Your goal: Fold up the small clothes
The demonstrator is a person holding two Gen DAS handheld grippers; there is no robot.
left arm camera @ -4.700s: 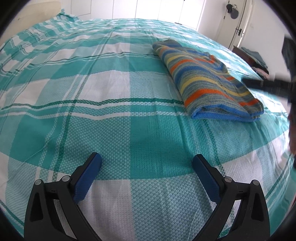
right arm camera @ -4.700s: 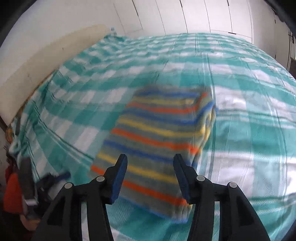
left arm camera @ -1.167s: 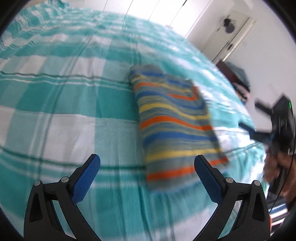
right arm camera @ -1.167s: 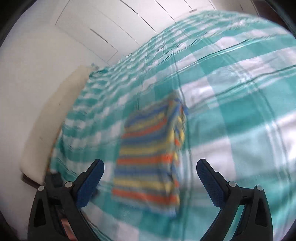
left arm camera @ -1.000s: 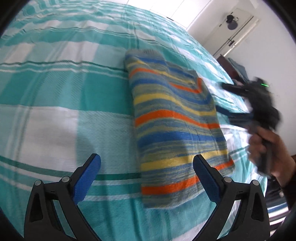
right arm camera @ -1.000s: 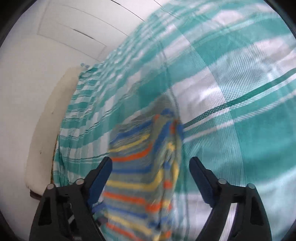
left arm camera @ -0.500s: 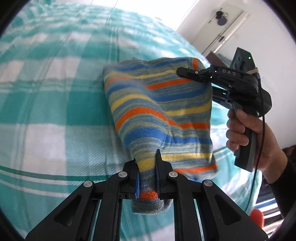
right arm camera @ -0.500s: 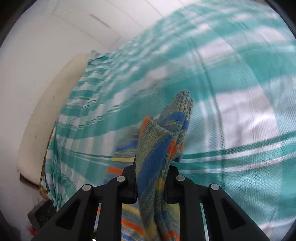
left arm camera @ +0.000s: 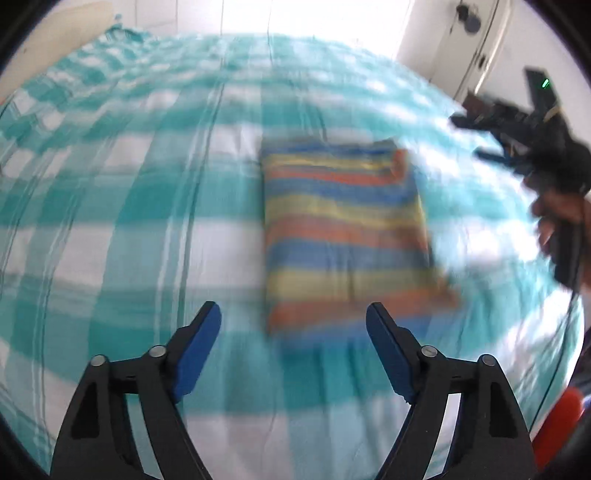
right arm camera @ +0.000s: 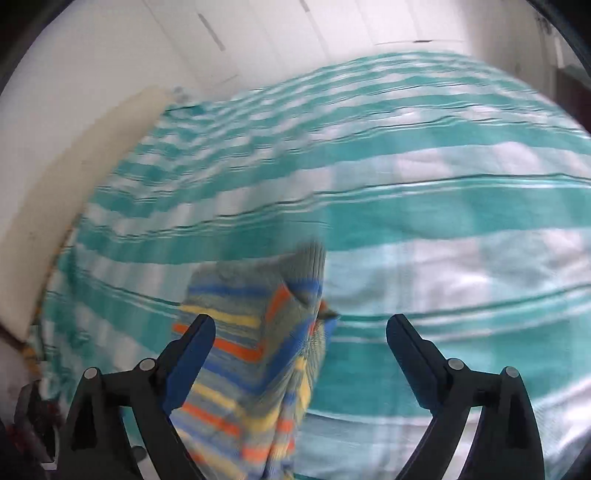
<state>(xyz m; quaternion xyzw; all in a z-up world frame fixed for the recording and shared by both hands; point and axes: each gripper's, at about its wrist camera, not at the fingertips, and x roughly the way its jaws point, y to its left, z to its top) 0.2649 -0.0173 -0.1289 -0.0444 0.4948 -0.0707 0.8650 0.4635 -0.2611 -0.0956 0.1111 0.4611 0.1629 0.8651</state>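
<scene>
A striped garment [left arm camera: 347, 229] in blue, yellow and orange lies folded flat on the teal-and-white checked bedspread [left arm camera: 129, 206]. My left gripper [left arm camera: 293, 328] is open and empty, just short of the garment's near edge. In the right wrist view the garment [right arm camera: 258, 354] shows between the fingers with one corner bunched up. My right gripper [right arm camera: 301, 338] is open and holds nothing. It also shows in the left wrist view [left arm camera: 517, 133], held in a hand to the right of the garment. Both views are blurred by motion.
A cream headboard [right arm camera: 74, 177] runs along the far left of the bed. White wardrobe doors [right arm camera: 332, 33] stand behind the bed. A white door [left arm camera: 476, 48] is at the back right. A red object [left arm camera: 557, 428] sits at the lower right edge.
Both grippers were shut on the garment and held it up half a second ago. Now both have opened and pulled back, and the garment lies flat on the bed.
</scene>
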